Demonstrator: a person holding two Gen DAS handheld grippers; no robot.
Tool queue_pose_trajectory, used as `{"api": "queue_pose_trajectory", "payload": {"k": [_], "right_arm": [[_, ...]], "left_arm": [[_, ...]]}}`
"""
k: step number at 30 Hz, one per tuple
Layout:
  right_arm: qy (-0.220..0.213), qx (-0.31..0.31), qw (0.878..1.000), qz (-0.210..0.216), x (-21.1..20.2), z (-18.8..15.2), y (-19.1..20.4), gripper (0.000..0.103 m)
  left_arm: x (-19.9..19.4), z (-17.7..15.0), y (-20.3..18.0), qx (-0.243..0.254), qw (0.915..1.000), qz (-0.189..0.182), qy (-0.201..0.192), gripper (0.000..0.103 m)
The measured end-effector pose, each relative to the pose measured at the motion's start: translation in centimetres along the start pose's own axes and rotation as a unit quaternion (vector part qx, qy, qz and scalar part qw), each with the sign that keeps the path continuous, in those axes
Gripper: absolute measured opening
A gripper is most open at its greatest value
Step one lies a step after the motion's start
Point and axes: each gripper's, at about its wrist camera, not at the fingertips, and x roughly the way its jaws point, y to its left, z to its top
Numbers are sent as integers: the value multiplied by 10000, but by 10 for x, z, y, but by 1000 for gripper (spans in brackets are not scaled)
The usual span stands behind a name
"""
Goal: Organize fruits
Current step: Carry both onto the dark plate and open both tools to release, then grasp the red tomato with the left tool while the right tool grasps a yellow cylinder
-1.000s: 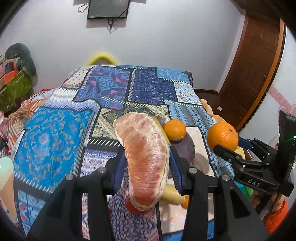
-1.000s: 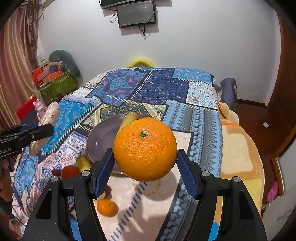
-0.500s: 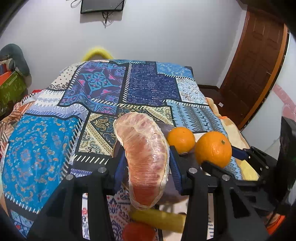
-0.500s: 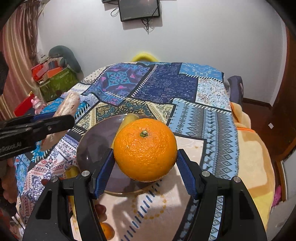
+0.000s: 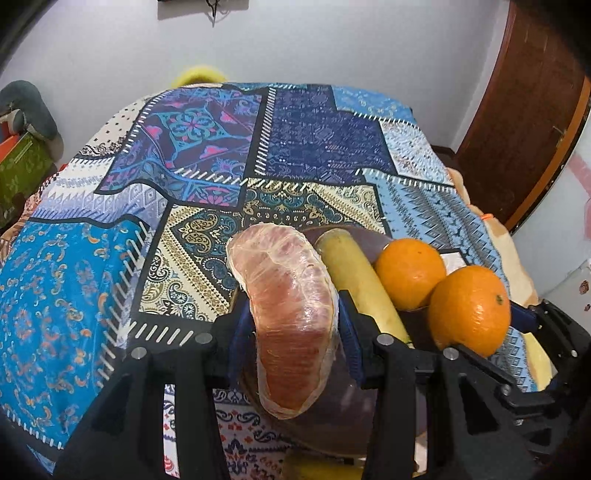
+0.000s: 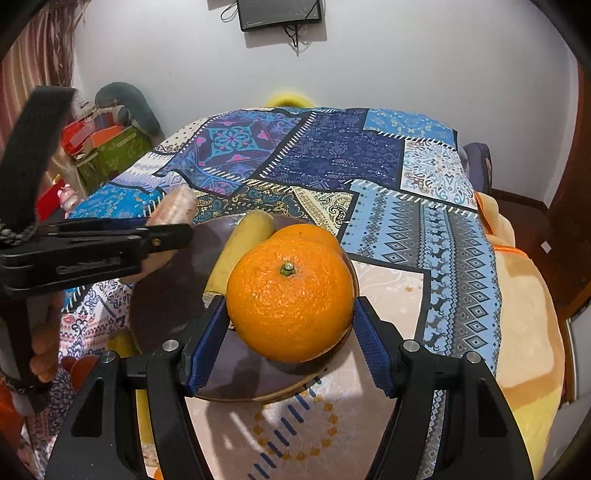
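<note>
Here the left gripper (image 5: pixel 291 328) is clamped on a plastic-wrapped pomelo segment (image 5: pixel 290 317), its blue pads pressing both flanks of the pink wedge at the lower centre of the left wrist view. The segment curves upward past the fingers and hangs above the near rim of a dark brown plate (image 5: pixel 354 413). Just right of it a banana (image 5: pixel 354 277) lies along the plate, and a small orange (image 5: pixel 410 271) sits against the banana's right side.

The right gripper (image 6: pixel 290 332) grips a large orange (image 6: pixel 290 299) between its blue pads, stem end turned up, at the centre of the right wrist view. That fruit is held over the right half of the plate (image 6: pixel 166 295); whether it touches the plate cannot be told. Behind it the second orange (image 6: pixel 306 232) peeks out, with the banana (image 6: pixel 240 247) to its left. In the left wrist view the same held orange (image 5: pixel 469 310) appears at lower right.

Under the plate spreads a patchwork bedspread (image 5: pixel 110 258) of blue, navy and cream panels. A screen (image 6: pixel 279 14) hangs on the white wall at top centre, and a wooden door (image 5: pixel 524 110) fills the upper right of the left wrist view.
</note>
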Motion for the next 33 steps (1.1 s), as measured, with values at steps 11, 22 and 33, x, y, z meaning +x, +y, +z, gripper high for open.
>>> {"api": "queue_pose_trajectory", "payload": {"k": [11,22,33], "right_arm": [[290,25,9996,58,15,-8,-1,66],[77,117,9999,76,-17,-2,2,66],[-88,-144,9998,51,-58,-6,26,66]], "left_arm": [[-2,-3,-6,80,9999,-21,103,46],[-63,-11,-3,55,9995,27,-295,47],[-133,-47,12,106,9976,304,-610,57]]}}
